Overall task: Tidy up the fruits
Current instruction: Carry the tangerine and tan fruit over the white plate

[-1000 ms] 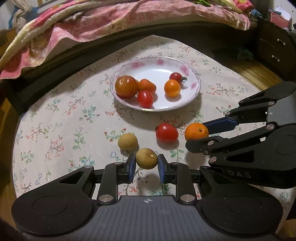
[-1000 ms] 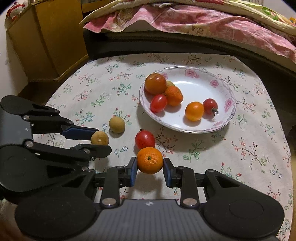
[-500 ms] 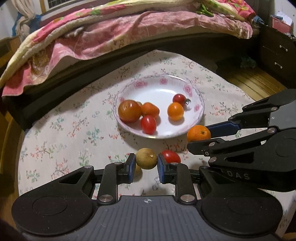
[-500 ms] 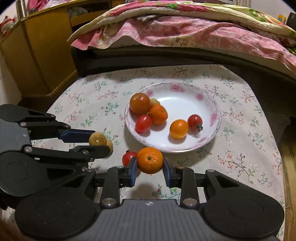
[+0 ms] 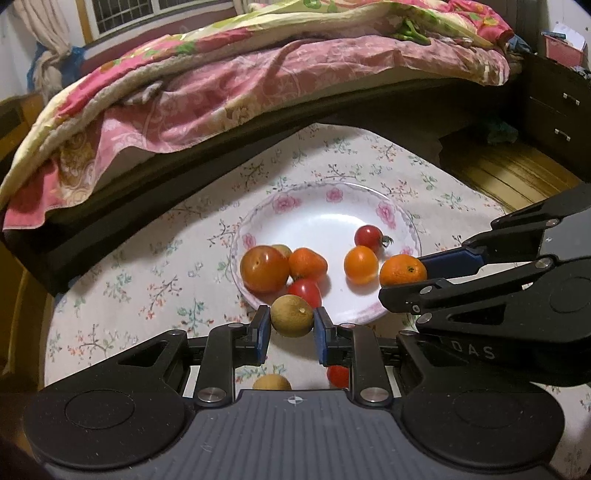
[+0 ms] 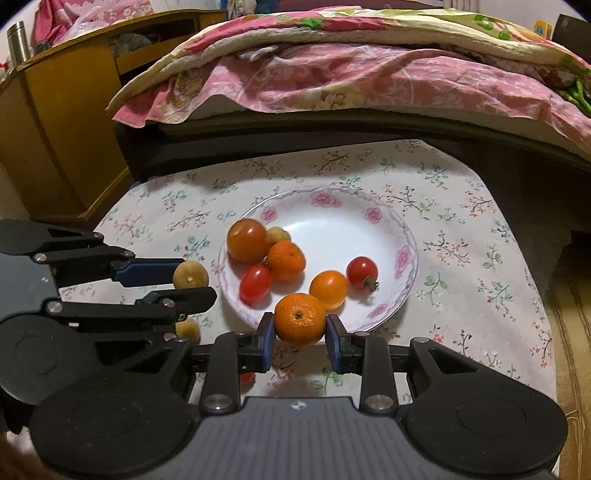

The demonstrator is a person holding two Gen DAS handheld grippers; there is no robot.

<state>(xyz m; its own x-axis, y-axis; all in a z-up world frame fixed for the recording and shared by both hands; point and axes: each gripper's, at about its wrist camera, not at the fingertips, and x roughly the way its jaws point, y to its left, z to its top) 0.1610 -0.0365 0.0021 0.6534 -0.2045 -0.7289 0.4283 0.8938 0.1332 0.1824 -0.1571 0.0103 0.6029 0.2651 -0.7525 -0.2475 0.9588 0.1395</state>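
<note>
Left tongs [image 5: 291,328]: clamped on longan [image 5: 291,315]. Right tongs [image 6: 300,334]: clamped on orange [image 6: 300,319], at plate [image 6: 369,201] rim.

Setting: home bedroom. Evidence: bed [image 5: 229,122] on a dark frame with rumpled pink floral quilt [image 6: 351,81]; curtained window [image 5: 147,18] behind it; dark drawer cabinet [image 5: 554,110] on one side, yellow wooden cupboard [image 6: 62,122] on the other; wood floor [image 5: 506,173]; small desk under a flowered cloth [image 6: 461,221] beside the bed, bearing a rose-patterned plate [image 6: 402,254].
</note>
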